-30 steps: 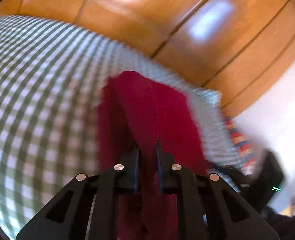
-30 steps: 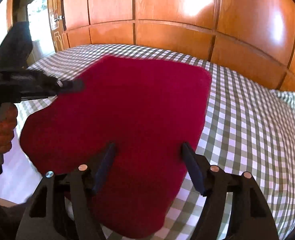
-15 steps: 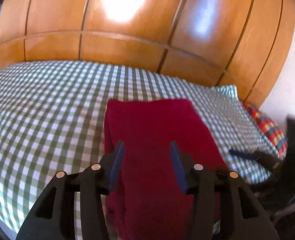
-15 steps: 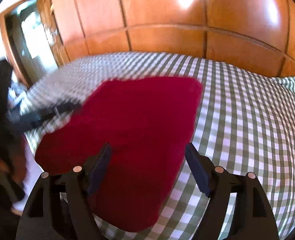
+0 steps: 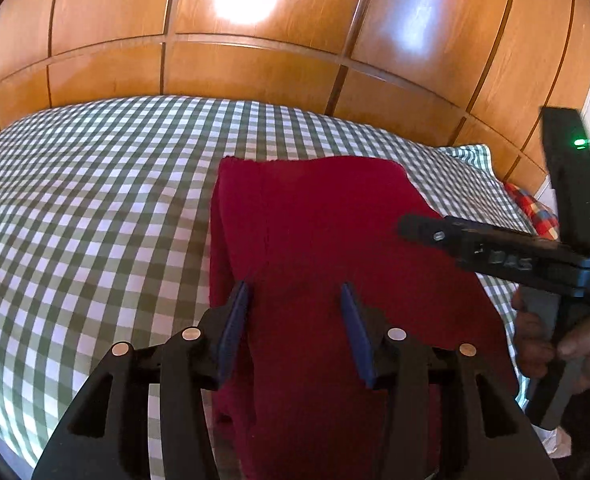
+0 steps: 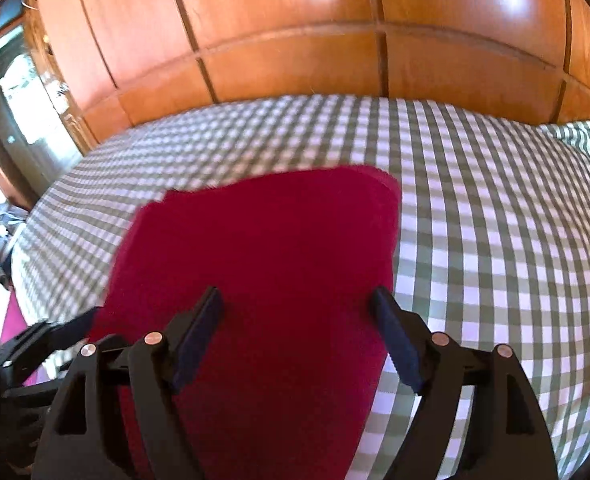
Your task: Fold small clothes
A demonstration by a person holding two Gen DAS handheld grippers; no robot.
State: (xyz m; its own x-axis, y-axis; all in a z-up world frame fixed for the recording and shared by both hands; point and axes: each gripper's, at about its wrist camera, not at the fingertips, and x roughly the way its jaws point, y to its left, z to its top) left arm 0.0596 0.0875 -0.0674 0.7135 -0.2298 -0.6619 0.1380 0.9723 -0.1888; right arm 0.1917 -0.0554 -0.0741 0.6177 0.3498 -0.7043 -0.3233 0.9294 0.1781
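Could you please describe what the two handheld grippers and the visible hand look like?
Both the left gripper and the right gripper have matte black angular frames with cut-out openings, silver round rivets and dark blue finger pads. The right one carries a small green light and pale lettering. The right hand is bare.

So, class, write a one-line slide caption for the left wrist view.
Open left claw poised over a folded red garment on a green checked bedspread, right claw alongside.

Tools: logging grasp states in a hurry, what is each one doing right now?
Left tool: open, holding nothing, above the red garment.
Right tool: open, holding nothing.
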